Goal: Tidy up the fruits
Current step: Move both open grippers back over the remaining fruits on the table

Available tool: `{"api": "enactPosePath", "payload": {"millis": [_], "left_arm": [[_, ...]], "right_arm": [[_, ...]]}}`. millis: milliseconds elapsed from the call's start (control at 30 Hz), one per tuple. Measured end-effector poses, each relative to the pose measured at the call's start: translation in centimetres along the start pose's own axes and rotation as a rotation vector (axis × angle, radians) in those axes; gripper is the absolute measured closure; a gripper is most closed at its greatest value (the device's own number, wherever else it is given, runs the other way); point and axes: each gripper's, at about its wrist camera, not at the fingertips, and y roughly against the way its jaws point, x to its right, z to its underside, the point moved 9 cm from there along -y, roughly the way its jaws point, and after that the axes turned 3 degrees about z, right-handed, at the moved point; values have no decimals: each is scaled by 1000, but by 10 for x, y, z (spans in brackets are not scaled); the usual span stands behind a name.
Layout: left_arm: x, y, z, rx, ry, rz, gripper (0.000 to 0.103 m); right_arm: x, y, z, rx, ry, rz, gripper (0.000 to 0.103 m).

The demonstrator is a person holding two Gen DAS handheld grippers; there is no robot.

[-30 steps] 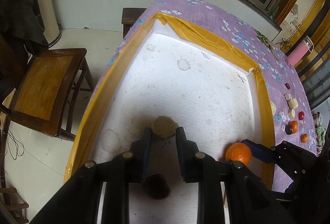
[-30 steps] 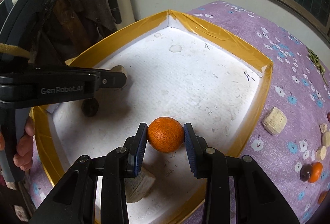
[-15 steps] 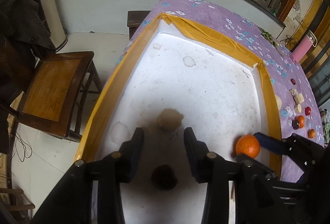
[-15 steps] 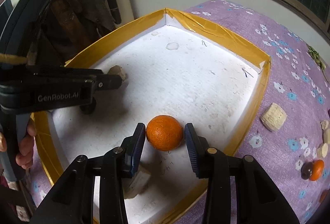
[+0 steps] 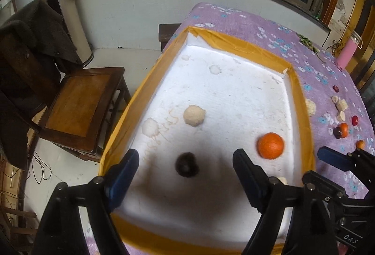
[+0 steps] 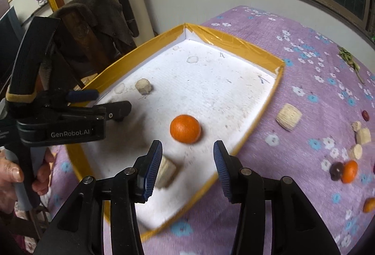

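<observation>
A white foam tray with a yellow taped rim [image 5: 234,41] [image 6: 234,40] lies on the purple floral cloth. In it lie an orange [image 5: 270,145] [image 6: 185,128], a pale beige chunk [image 5: 194,115] [image 6: 143,86], a dark round fruit [image 5: 186,164] and another pale chunk [image 6: 165,171]. My left gripper [image 5: 185,167] is open and empty, raised above the dark fruit. My right gripper [image 6: 187,162] is open and empty, just short of the orange.
Loose fruits lie on the cloth right of the tray: a pale chunk [image 6: 288,116], small pale pieces [image 6: 362,135], red fruits [image 5: 354,120], small oranges [image 6: 349,171] and a dark fruit [image 6: 336,171]. A wooden chair [image 5: 79,104] stands left of the table. A pink bottle [image 5: 348,53] is at the far right.
My left gripper opened, let go of the beige chunk and pulled back and up. My right gripper opened off the orange and drew back; the orange stays in the tray.
</observation>
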Motion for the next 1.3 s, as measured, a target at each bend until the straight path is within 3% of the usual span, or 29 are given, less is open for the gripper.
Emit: {"api": "enactPosePath", "payload": {"millis": [67, 200, 400, 833, 1000, 1167, 1233, 1300], "left_arm": [[7, 6, 0, 10, 6, 14, 18], [31, 12, 1, 11, -8, 35, 18], [86, 15, 4, 2, -60, 75, 18], [207, 2, 32, -64, -223, 119, 16], [235, -5, 37, -83, -263, 108, 16], [259, -13, 39, -100, -304, 101, 16], [270, -17, 38, -98, -329, 99, 16], [284, -20, 34, -96, -353, 109, 16]], "right_arm": [[5, 9, 5, 7, 2, 17, 58], [29, 25, 24, -14, -56, 60, 31], [86, 55, 57, -11, -161, 150, 28], [240, 114, 137, 11, -368, 323, 28], [287, 123, 141, 57, -407, 336, 28], [308, 107, 137, 48, -385, 319, 28], [312, 97, 136, 42, -379, 286, 34], [314, 90, 135, 38, -376, 262, 51]]}}
